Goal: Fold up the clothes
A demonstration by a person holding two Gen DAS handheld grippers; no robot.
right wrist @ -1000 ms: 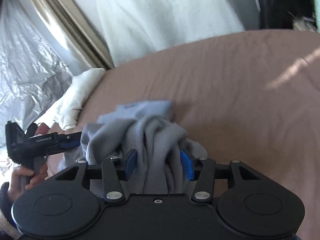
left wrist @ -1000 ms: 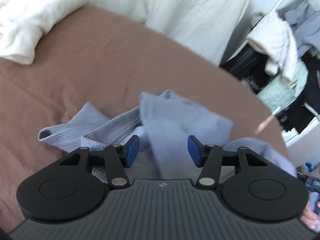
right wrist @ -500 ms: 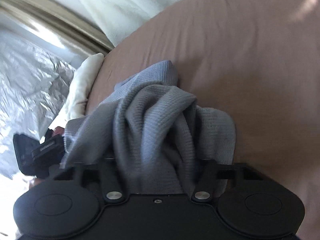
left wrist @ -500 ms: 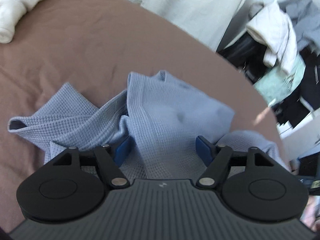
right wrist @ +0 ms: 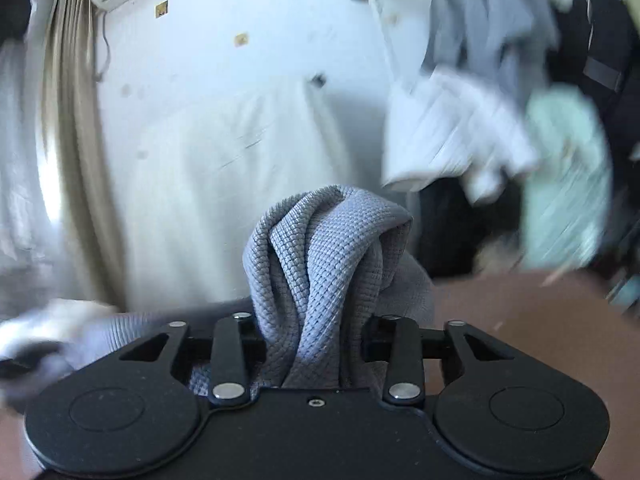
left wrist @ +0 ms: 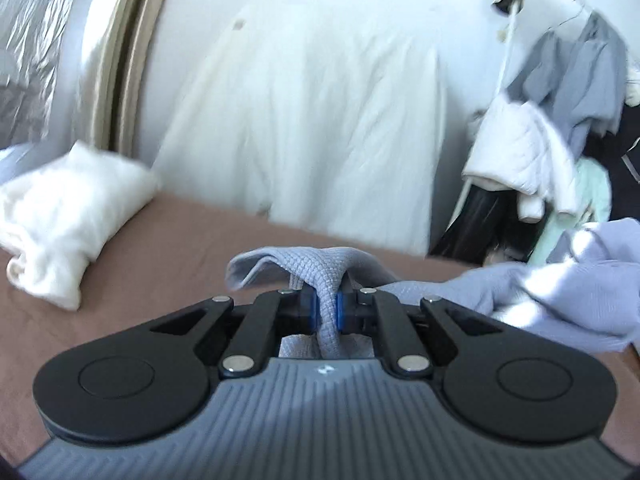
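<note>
Left wrist view: the left tool is closing, its blue pads already pinching a narrow fold of the grey-blue waffle-knit garment. The cloth trails off to the right, lifted above the brown bed. A white pillow lies on the bed at the left, with a white duvet behind it and hanging clothes at the right.

Right wrist view, blurred: the right tool has a thick bunch of the same garment between its fingers, and its jaws are opening. The bunch fills the gap and rises above the fingers. A curtain hangs at the left.
</note>
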